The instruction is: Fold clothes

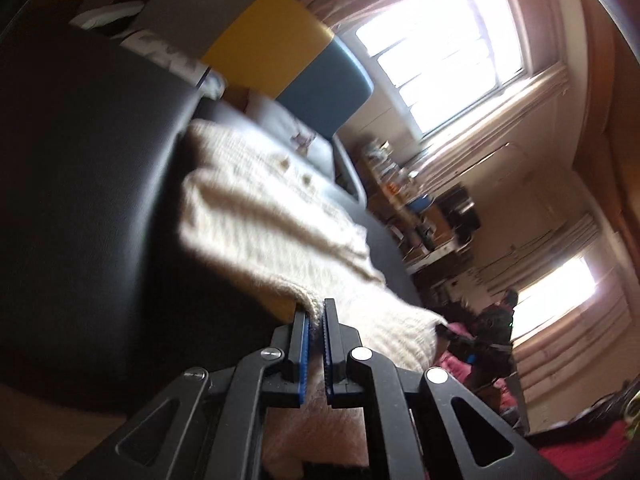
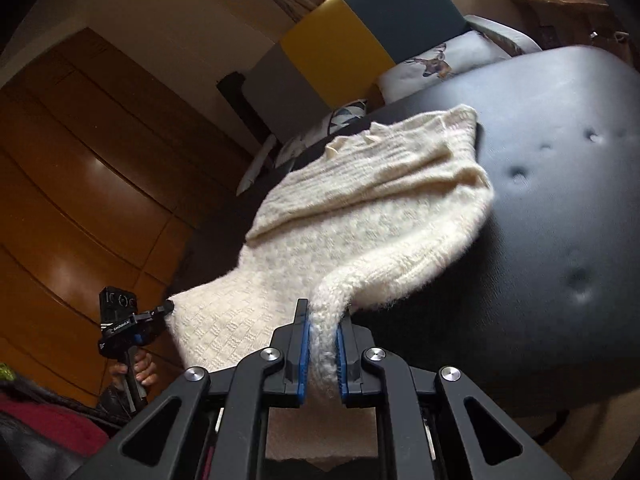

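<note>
My left gripper [image 1: 316,312] clamped on the cream knit sweater [image 2: 360,208] hem, my right gripper [image 2: 323,320] pinching another edge, sweater draped over the black padded surface [image 2: 560,208]

— Where's the light from?
— Two blown-out windows [image 1: 440,52] on the right, flaring pink. The left wrist view is motion-smeared throughout.
— And the right wrist view?
— Sharper, dimmer; edges bend, corners black.

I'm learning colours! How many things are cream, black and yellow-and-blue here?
Cream: 1, the sweater
Black: 3, the left gripper, the right gripper, the padded surface
Yellow-and-blue: 1, the chair back
Total: 5
</note>
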